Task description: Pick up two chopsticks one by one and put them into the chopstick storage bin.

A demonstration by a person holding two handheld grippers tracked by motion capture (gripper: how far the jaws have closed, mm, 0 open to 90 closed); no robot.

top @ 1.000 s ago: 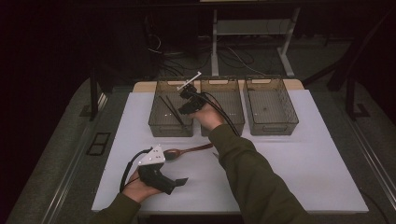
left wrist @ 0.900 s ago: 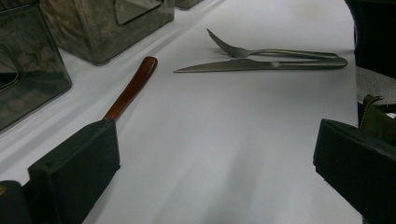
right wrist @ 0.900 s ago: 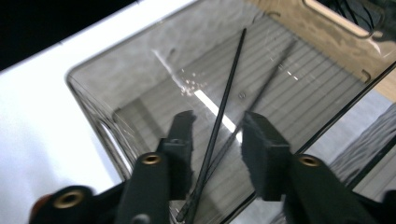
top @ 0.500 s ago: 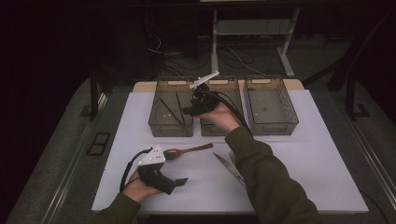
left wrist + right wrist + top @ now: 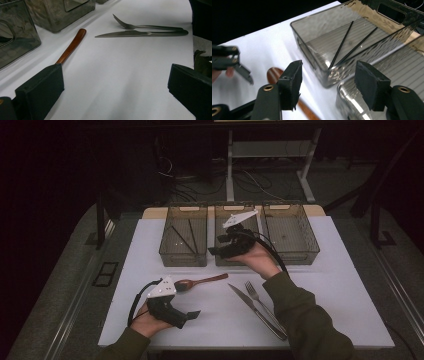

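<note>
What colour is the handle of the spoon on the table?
The spoon has a reddish-brown, wood-like handle; the left gripper view shows it best.

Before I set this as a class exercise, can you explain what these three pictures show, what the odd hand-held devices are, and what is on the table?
A person sits at a white table holding a hand-held claw in each hand, no robot arm. The wide picture looks down from above; the other two come from cameras riding on each claw, looking along its two black jaws.

The left claw rests near the table's front edge, open and empty. The right claw is at the middle bin; its jaws have just been opening, with nothing between them.

Three clear bins stand at the back: the left bin holds two black chopsticks. On the table lie a wooden spoon, a knife and a fork.
</note>
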